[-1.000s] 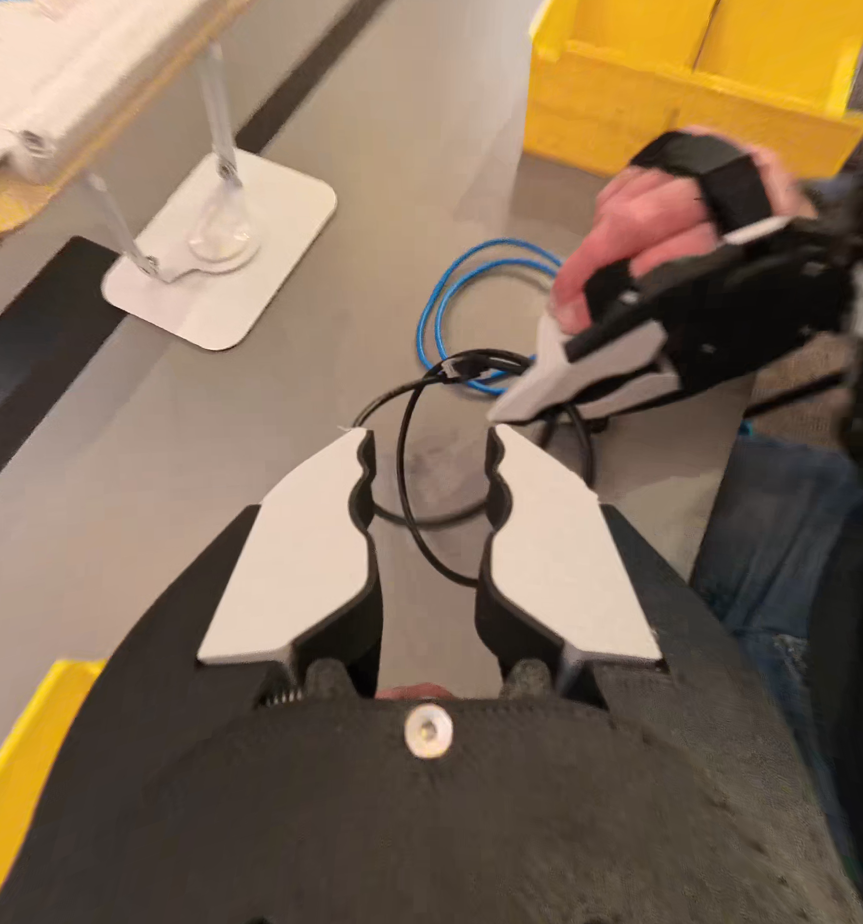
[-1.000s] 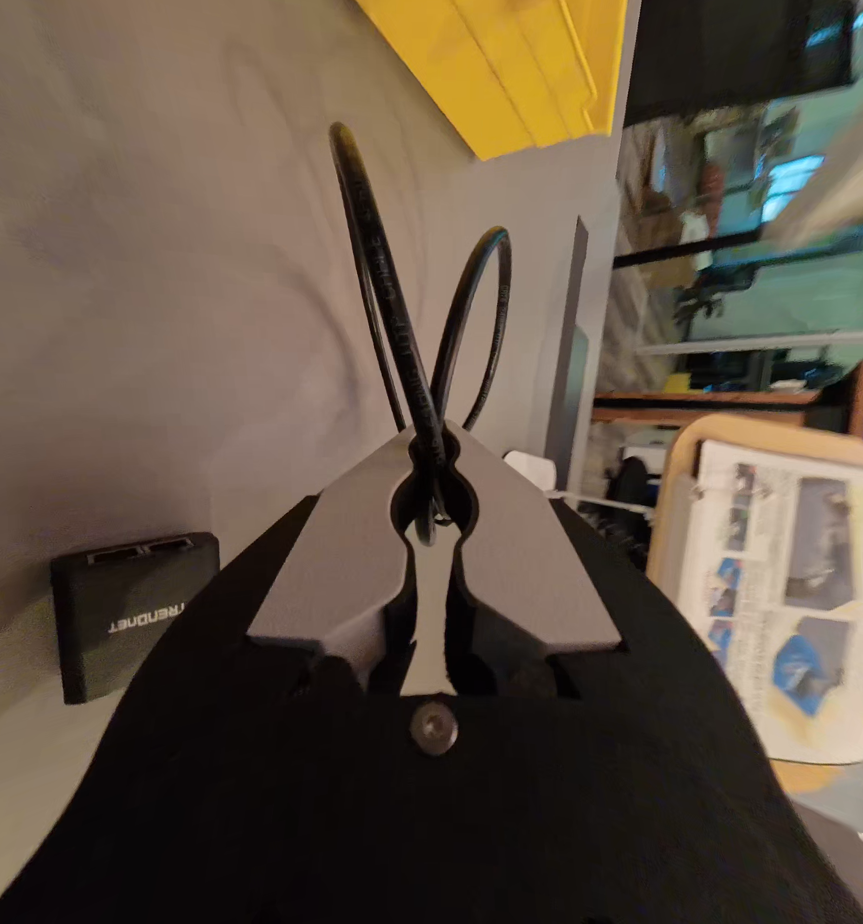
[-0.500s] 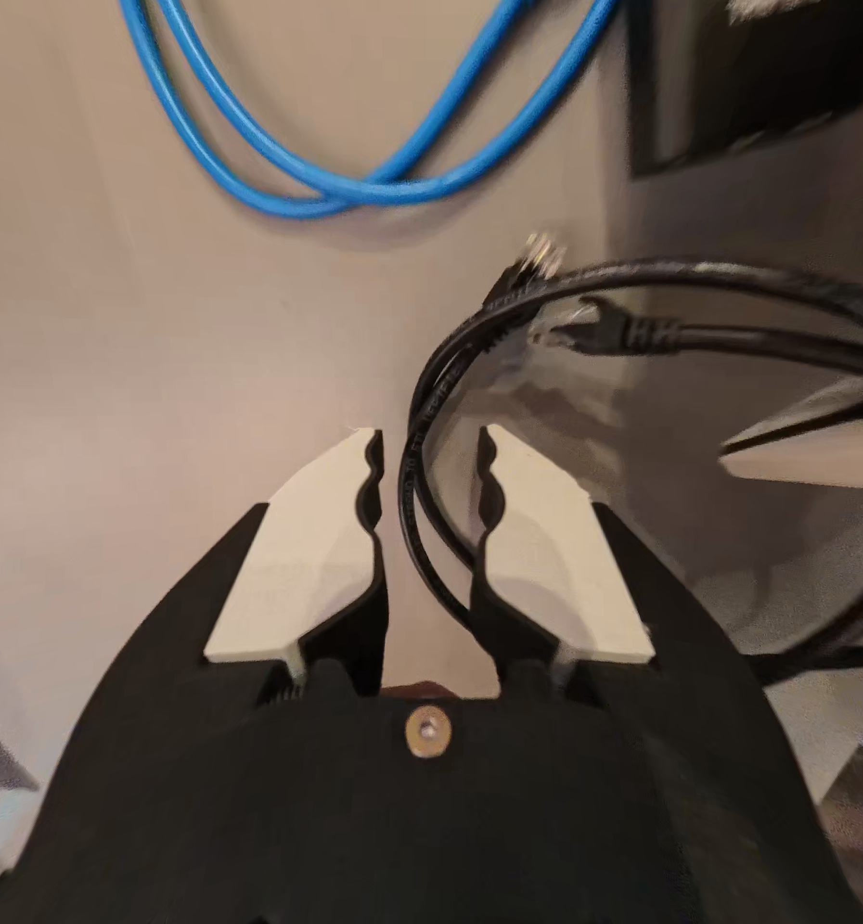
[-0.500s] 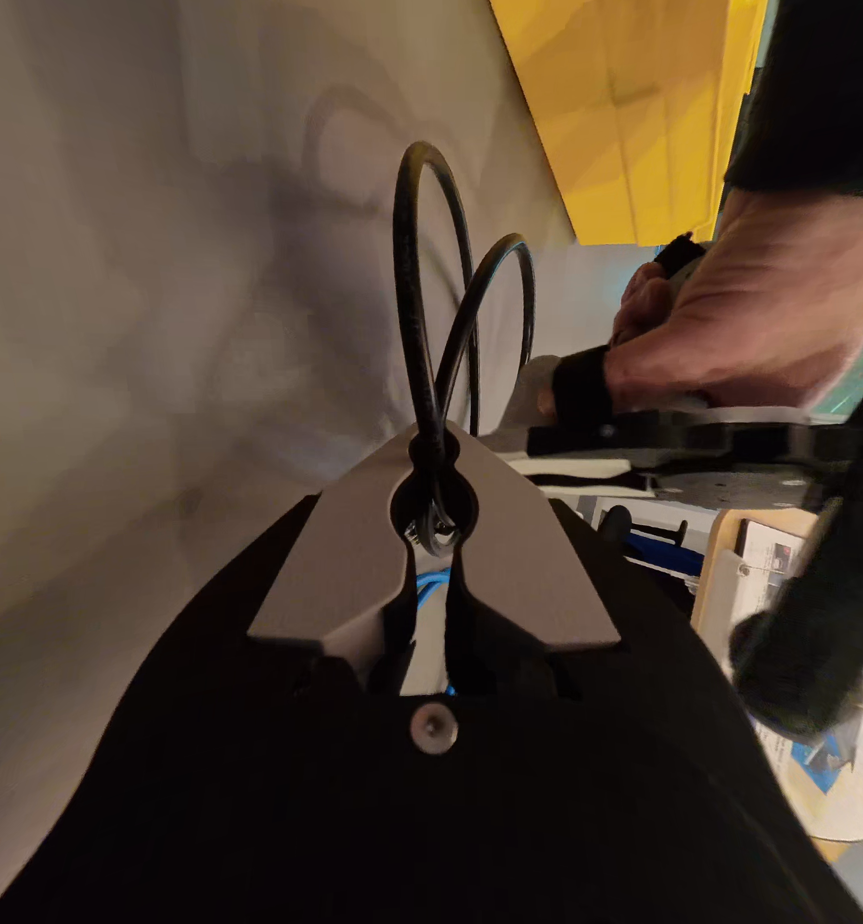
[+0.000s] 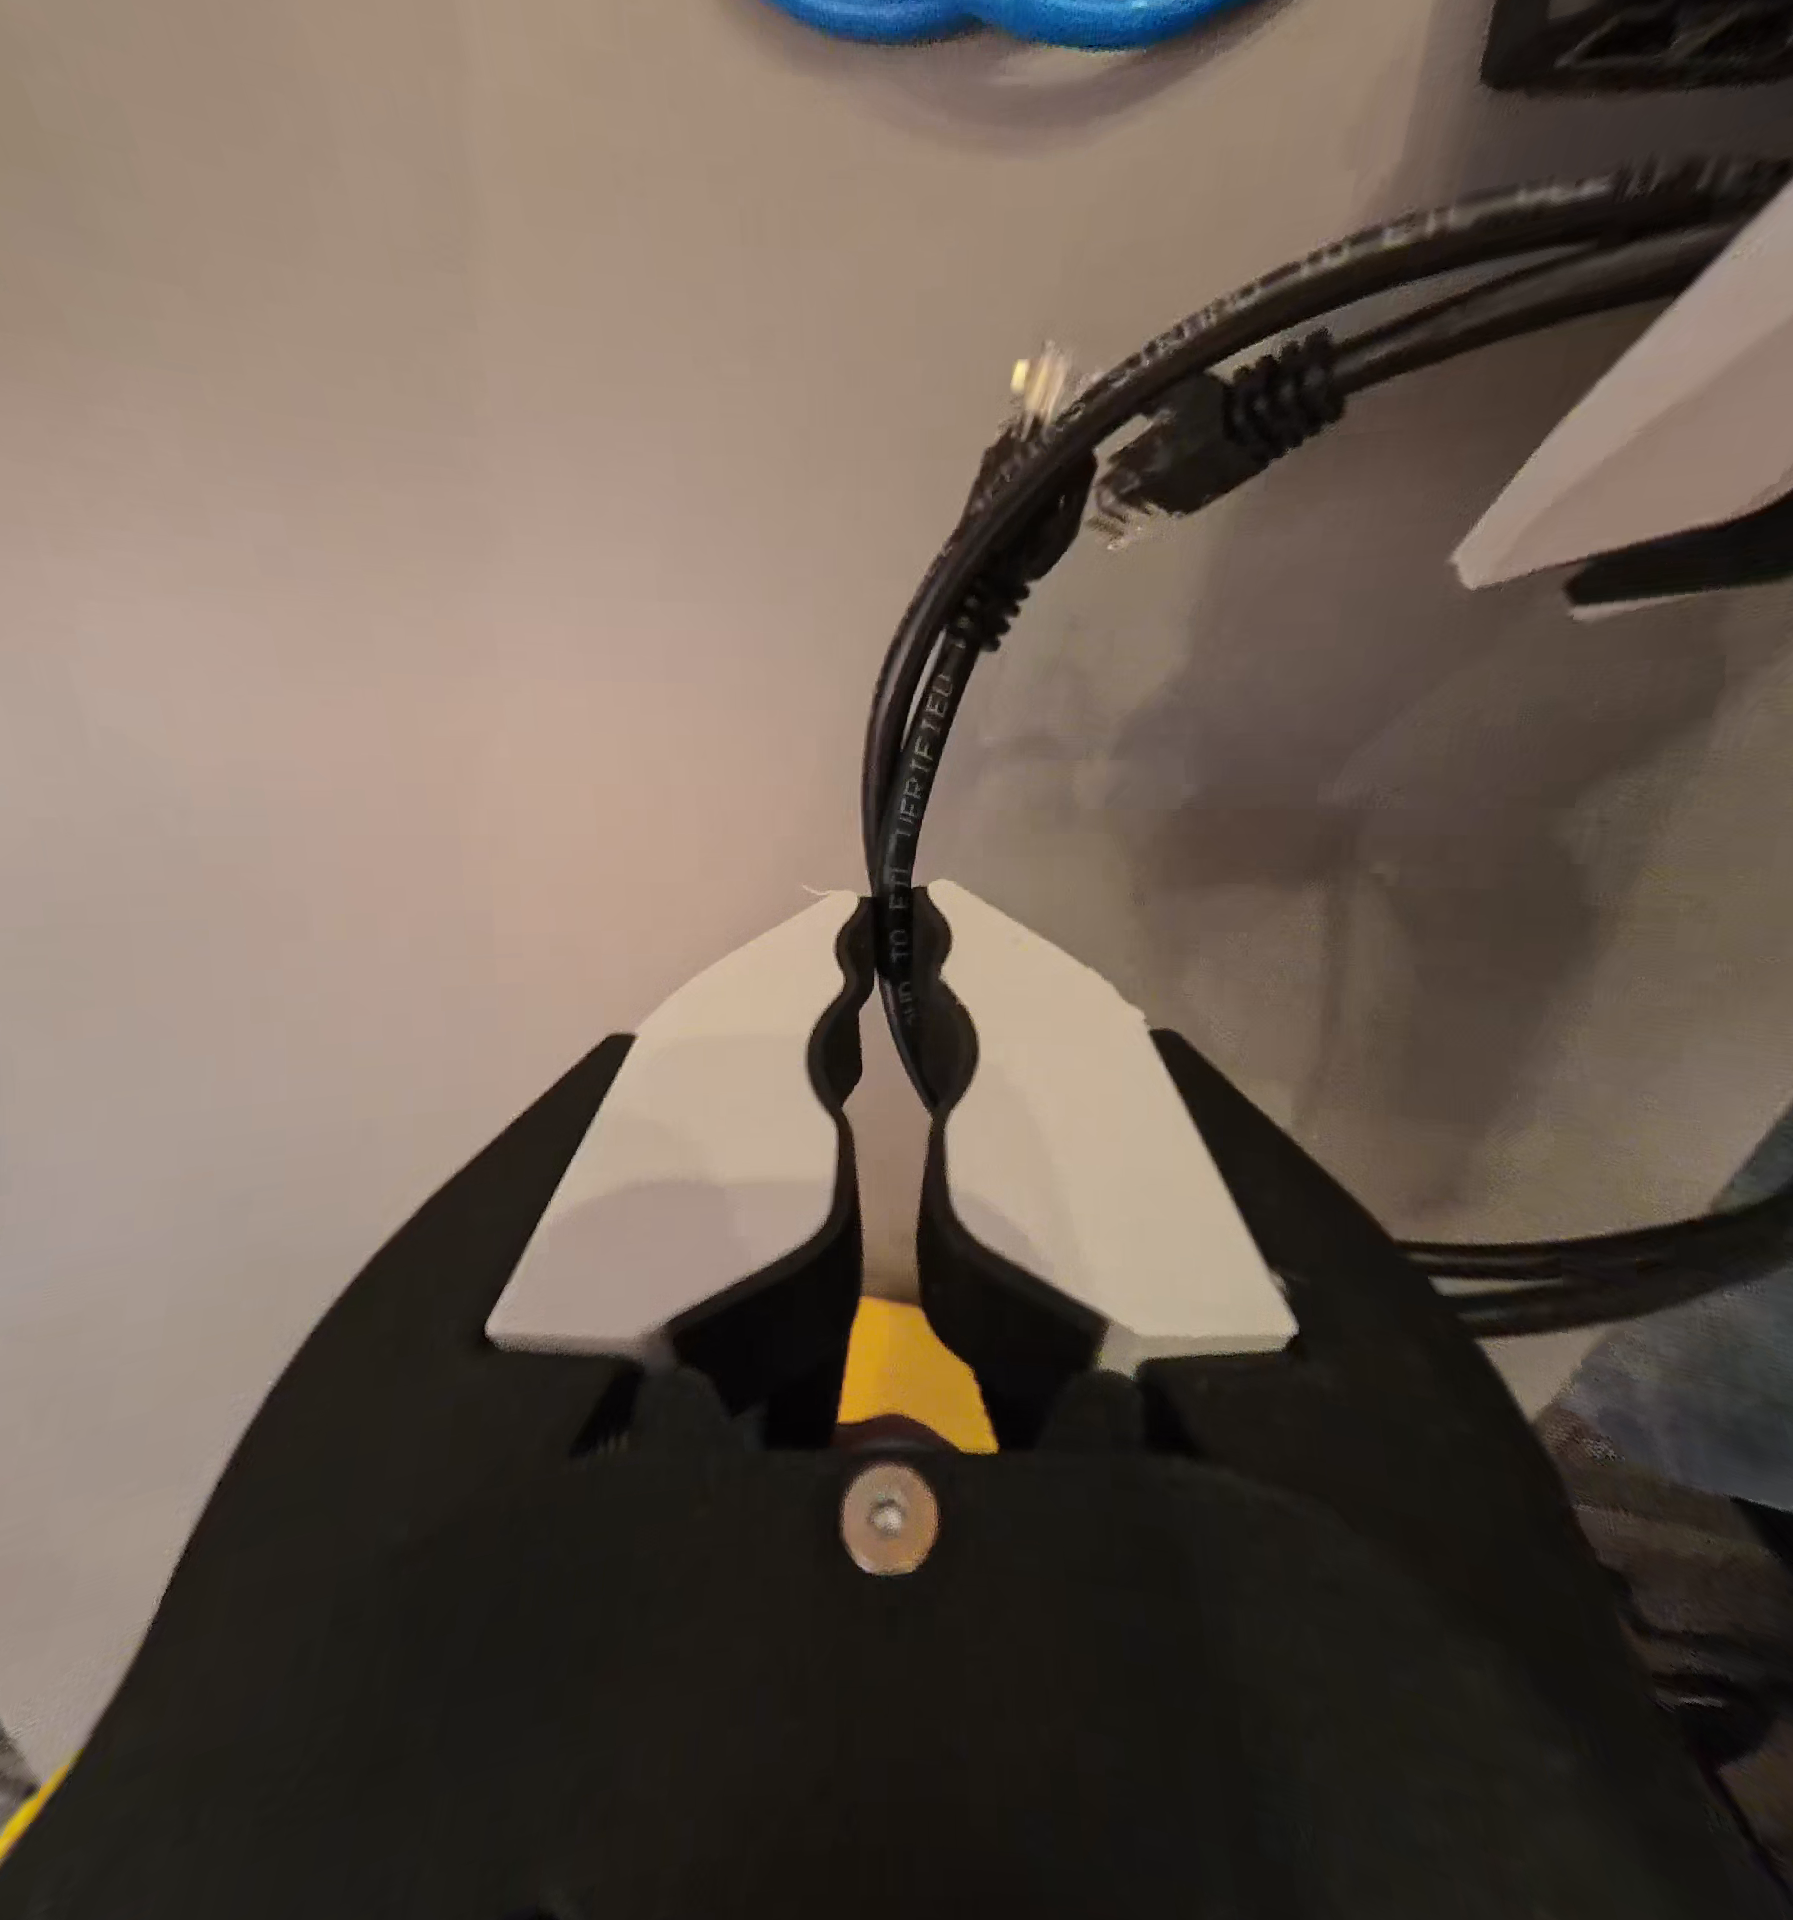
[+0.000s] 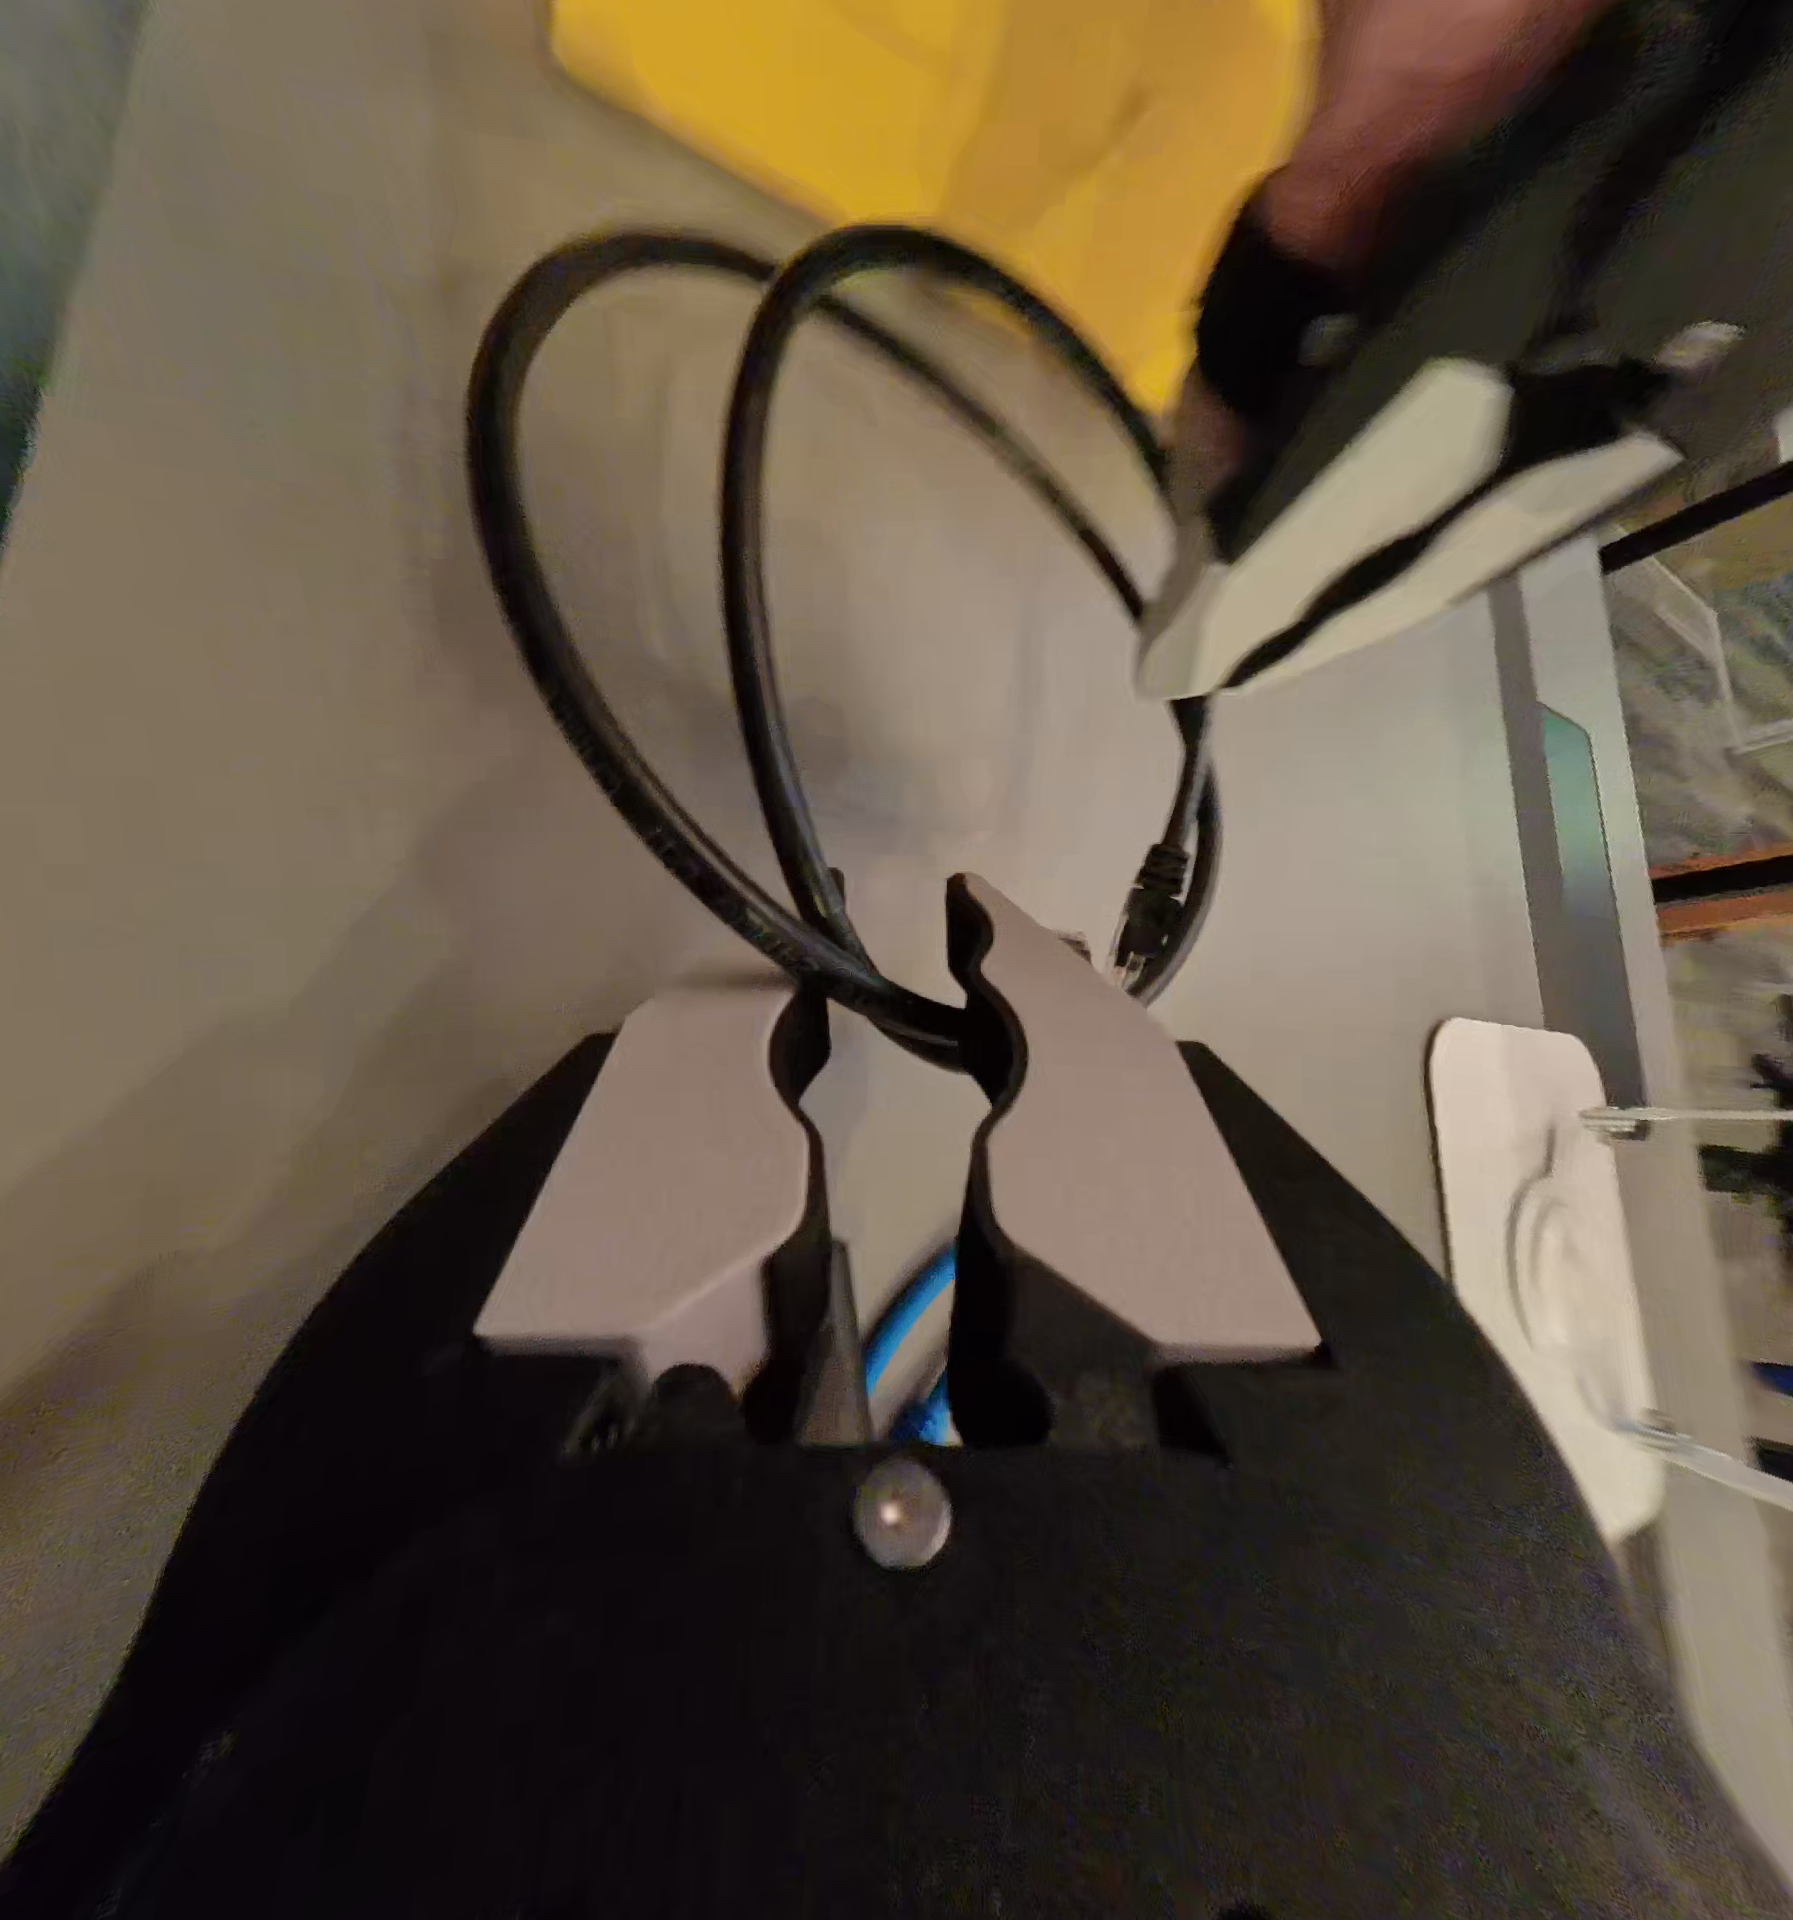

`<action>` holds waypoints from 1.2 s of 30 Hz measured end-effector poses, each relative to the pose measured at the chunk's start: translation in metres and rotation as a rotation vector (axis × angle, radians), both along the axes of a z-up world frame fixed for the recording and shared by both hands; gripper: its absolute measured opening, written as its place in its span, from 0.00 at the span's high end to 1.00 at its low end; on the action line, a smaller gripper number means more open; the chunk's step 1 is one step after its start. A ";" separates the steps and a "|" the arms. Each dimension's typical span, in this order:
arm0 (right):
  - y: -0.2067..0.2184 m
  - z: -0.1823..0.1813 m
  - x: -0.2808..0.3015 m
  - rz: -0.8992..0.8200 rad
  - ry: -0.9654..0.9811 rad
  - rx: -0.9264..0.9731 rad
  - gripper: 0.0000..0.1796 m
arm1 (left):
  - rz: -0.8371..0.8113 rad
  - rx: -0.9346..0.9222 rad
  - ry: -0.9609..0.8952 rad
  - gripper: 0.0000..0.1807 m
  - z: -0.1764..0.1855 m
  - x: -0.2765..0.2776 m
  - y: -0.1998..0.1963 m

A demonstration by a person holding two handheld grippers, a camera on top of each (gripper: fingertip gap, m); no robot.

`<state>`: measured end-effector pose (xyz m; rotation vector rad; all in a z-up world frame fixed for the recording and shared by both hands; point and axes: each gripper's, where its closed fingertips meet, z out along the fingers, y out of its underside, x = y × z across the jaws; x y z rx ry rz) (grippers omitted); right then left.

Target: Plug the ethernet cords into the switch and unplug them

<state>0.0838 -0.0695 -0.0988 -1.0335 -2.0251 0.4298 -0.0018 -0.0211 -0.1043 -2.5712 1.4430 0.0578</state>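
**Black cord passes between two grippers above the table**

The left gripper [image 5: 892, 909] has its two pale fingers pinched almost together on the black ethernet cord [image 5: 907, 790], which rises from between the tips and curves off to its right. Two plugs show just past that bend, one [image 5: 1022, 457] blurred at its tip, the other [image 5: 1188, 436] pointing back toward the tongs. The strands running on to the right are bunched too tightly to count, and they slip behind the edge of the other tool.

The right gripper [image 6: 892, 935] stands with a plain gap between its fingers; the same cord crosses that gap near the tips, touching the right finger, but whether it is clamped cannot be told. Two black loops arch ahead of these tongs.

The switch [image 5: 1650, 47] is only a dark sliver, cut off at the frame's top right, well ahead of the left tongs. The blue cord [image 5: 965, 16] is likewise cropped, ahead and blurred. A yellow bin [image 6: 975, 135] lies beyond the loops, out of focus. A white stand base [image 6: 1526, 1247] sits to the right.
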 end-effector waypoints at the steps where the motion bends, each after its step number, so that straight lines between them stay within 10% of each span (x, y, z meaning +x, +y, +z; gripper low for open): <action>1: 0.002 0.011 -0.005 -0.007 0.043 -0.056 0.89 | 0.012 -0.002 0.002 0.97 0.004 -0.003 -0.002; 14: 0.004 0.014 0.013 0.076 -0.182 -0.347 0.69 | 0.138 0.029 -0.042 0.97 0.036 -0.024 -0.013; 21: 0.031 0.063 0.003 -0.005 0.052 -0.327 0.77 | 0.201 -0.005 -0.227 0.97 0.041 -0.013 -0.014; 31: 0.051 0.024 -0.036 -0.089 0.131 0.017 0.83 | 0.268 -0.110 -0.516 0.97 0.060 0.020 -0.022; 36: 0.050 0.013 -0.029 -0.077 0.089 -0.188 0.89 | 0.275 -0.125 -0.631 0.97 0.069 0.027 -0.025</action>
